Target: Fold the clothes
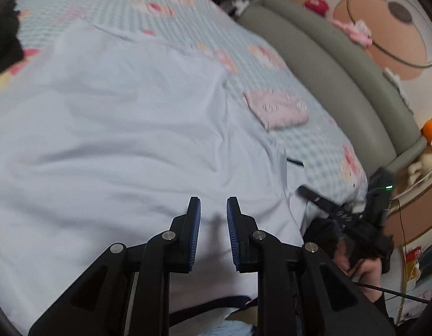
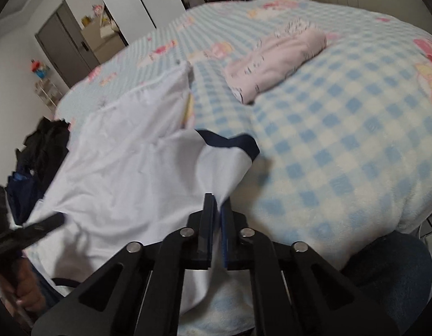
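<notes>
The white shirt [image 2: 126, 151] lay spread on the bed [image 2: 342, 140]. The right gripper [image 2: 218, 210] pinched its sleeve; the left gripper [image 1: 213, 210] hovered with fingers spread. The thin cloth might slip out if pulled fast. Only the right view showed the navy cuff [image 2: 238, 141] clearly.

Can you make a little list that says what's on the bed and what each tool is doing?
surface: bed with blue checked blanket
garment being folded: white shirt with dark trim, spread on the blanket
already folded: pink garment, lying apart from the shirt
waiting pile: dark clothes at the shirt's far side
left tool: open, holding nothing, over the shirt
right tool: shut on the white shirt, pinching its edge near the dark-trimmed sleeve
beside the bed: grey padded bed frame
</notes>
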